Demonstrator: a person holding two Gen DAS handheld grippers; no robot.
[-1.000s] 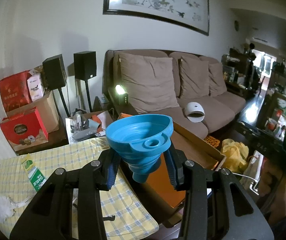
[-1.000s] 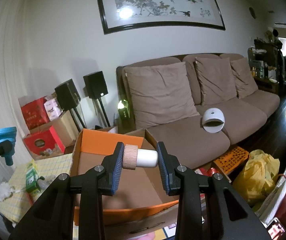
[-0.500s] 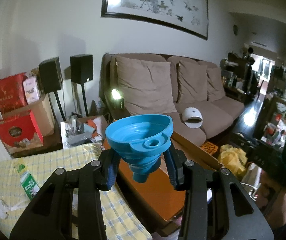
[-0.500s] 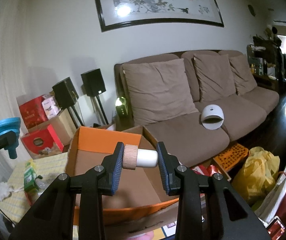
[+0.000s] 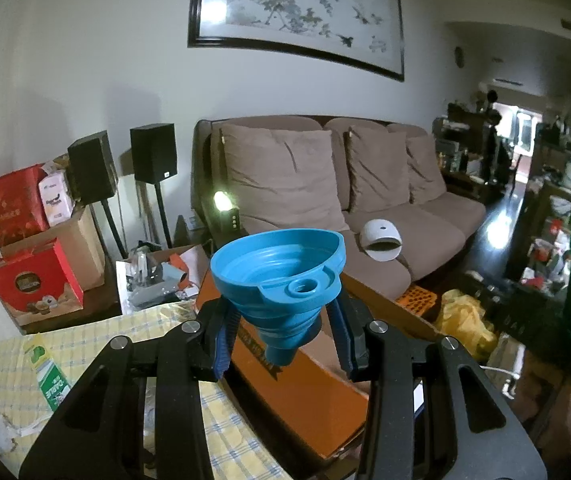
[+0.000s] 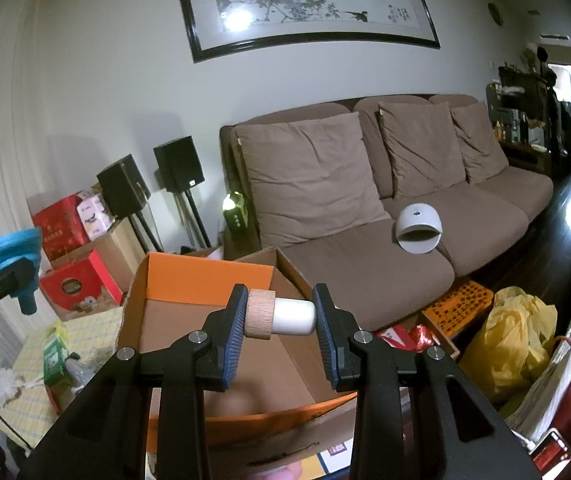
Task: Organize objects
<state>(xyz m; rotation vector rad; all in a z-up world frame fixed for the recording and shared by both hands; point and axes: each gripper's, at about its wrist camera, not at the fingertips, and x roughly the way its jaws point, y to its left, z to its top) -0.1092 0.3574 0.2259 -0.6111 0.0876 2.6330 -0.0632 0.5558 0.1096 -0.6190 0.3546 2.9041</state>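
The blue funnel (image 5: 279, 280) sat clamped between the fingers (image 5: 221, 342) of the left gripper (image 5: 283, 340), which stood partly open and pressed on its ribbed cone from both sides. Its wide mouth faced up and tilted toward the sofa (image 5: 365, 200); its spout pointed down, so its long axis ran near upright. It hung above the near edge of the orange cardboard box (image 5: 305, 392), beside the desk (image 5: 85, 360) with its yellow checked cloth. The right gripper (image 6: 279, 320) had its fingers (image 6: 235, 328) partly open too, gripping a stopper (image 6: 279, 314) end to end. The stopper lay level across the gap, wooden cap at the left pad, white plug at the right, held over the open box (image 6: 205, 280).
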